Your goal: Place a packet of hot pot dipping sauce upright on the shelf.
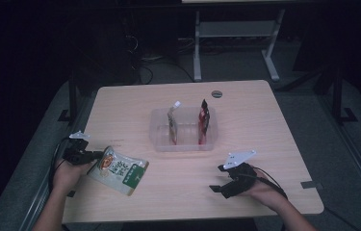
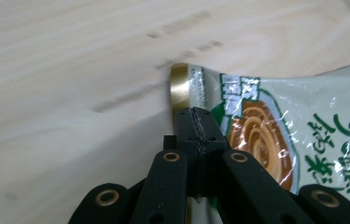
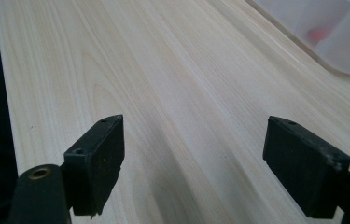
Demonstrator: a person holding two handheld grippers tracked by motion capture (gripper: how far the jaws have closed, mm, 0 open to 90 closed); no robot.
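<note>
Fingers (image 2: 196, 122) clamp the noodle packet (image 1: 119, 170); right fingers (image 3: 331, 163) apart near tray (image 1: 161, 142).

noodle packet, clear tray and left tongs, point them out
noodle packet (image 1: 119, 172), high view, middle of its printed face
clear tray (image 1: 184, 145), high view, near rim
left tongs (image 2: 196, 122), left gripper view, tips shut on the packet's edge

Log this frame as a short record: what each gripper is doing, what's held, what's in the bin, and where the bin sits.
left gripper: shut on the edge of the green noodle packet
noodle packet: at the table's front left, next to the left hand
right gripper: open, nothing between its jaws, low over bare table
clear bin: at the middle of the table
bin contents: pale packet and red packet, both standing upright, apart from each other
</note>
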